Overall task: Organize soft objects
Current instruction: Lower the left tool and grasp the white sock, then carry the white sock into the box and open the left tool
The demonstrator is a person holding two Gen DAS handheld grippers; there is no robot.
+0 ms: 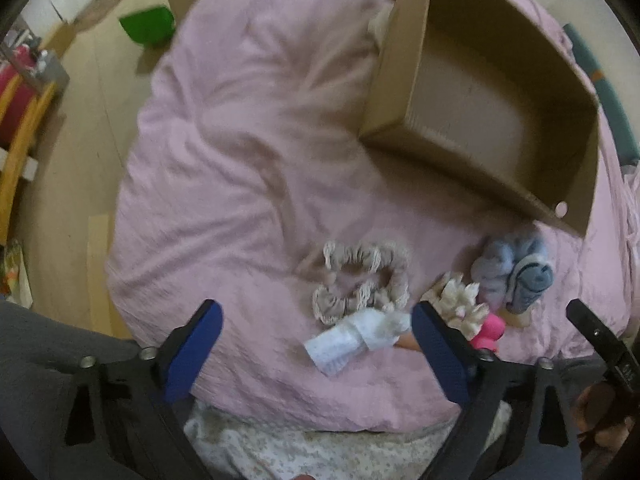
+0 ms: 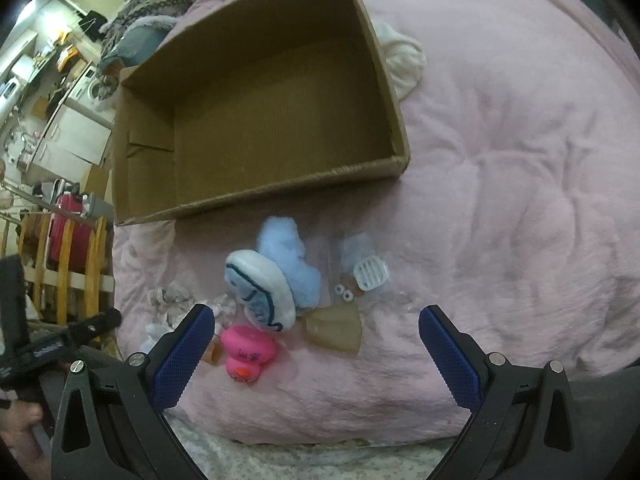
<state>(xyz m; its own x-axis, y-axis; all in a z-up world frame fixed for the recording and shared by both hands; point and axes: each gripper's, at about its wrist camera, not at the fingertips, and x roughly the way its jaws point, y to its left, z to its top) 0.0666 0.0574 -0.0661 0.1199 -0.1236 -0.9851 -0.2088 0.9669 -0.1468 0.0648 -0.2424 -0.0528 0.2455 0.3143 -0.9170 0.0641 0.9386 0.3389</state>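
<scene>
A small heap of soft things lies on the pink quilt [image 2: 500, 160] of the bed, just near of an open cardboard box [image 2: 256, 92] whose inside shows bare brown card. In the right wrist view a fluffy pale-blue plush [image 2: 290, 264] leans against a white-and-blue stitched plush [image 2: 256, 292], with a pink rubber duck [image 2: 246, 354] touching its near edge and a clear packet of small parts [image 2: 360, 276] just to the right. In the left wrist view a beige ruffled scrunchie [image 1: 362, 280] sits left of the heap, with a white sock [image 1: 352, 338] just near of it. The left gripper [image 1: 316, 344] hovers over the sock, fingers spread wide. The right gripper [image 2: 316, 348] hangs over the duck, fingers equally spread, holding nothing.
</scene>
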